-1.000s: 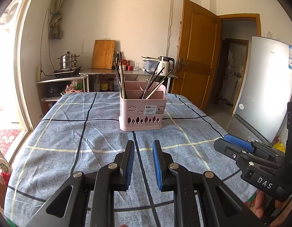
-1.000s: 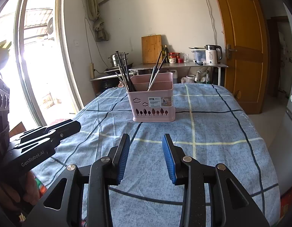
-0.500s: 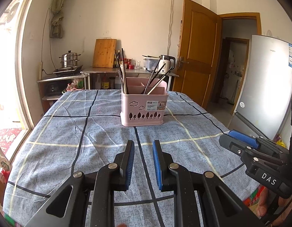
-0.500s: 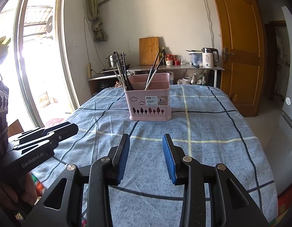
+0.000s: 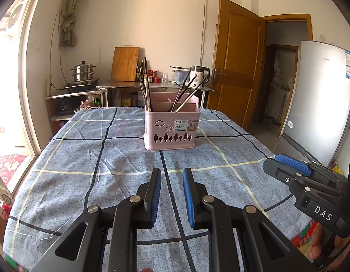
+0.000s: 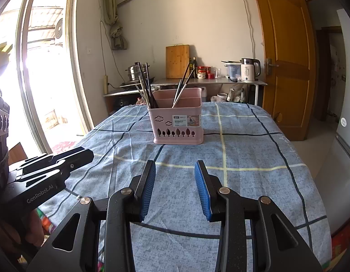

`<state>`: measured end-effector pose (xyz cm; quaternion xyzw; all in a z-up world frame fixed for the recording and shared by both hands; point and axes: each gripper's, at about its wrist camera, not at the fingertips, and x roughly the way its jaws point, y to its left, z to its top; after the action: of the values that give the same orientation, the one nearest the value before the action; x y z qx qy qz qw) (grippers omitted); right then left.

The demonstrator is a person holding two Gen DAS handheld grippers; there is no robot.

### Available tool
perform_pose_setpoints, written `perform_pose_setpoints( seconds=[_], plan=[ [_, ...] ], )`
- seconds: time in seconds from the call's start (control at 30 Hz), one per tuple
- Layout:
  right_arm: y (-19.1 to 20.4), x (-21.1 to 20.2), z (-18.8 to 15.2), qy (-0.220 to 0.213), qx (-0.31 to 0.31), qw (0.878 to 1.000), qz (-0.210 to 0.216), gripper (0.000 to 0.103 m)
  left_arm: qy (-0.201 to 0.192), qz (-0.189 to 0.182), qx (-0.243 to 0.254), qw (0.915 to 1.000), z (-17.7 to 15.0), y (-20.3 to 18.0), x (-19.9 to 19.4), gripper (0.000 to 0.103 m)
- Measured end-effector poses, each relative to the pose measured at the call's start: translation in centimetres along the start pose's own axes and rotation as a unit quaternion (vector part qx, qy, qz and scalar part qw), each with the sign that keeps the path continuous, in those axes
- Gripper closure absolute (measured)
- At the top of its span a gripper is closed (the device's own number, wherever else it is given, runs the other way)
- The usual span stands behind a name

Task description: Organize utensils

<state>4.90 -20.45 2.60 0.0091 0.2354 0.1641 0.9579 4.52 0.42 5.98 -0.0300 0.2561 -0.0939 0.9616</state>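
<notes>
A pink basket (image 5: 172, 125) stands on the tablecloth (image 5: 84, 158) straight ahead of both pairs of jaws, well apart from them. Dark chopsticks (image 5: 146, 86) stand bunched in its left compartment; more sticks (image 5: 186, 93) lean rightward from a middle one. The left gripper (image 5: 172, 176) has its jaws spread a little, holding nothing. The right gripper (image 6: 175, 170) has its jaws spread wider, also holding nothing.
</notes>
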Motion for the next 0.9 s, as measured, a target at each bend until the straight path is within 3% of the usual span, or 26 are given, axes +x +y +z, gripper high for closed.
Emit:
perform_pose_setpoints(
  seconds=[0.9],
  plan=[
    [0.19,-0.06,0.07,0.004,0.000,1.000,0.002,0.066,0.005,-0.002,0.006,1.0000,-0.45,-0.52,-0.04,0.084]
  ],
)
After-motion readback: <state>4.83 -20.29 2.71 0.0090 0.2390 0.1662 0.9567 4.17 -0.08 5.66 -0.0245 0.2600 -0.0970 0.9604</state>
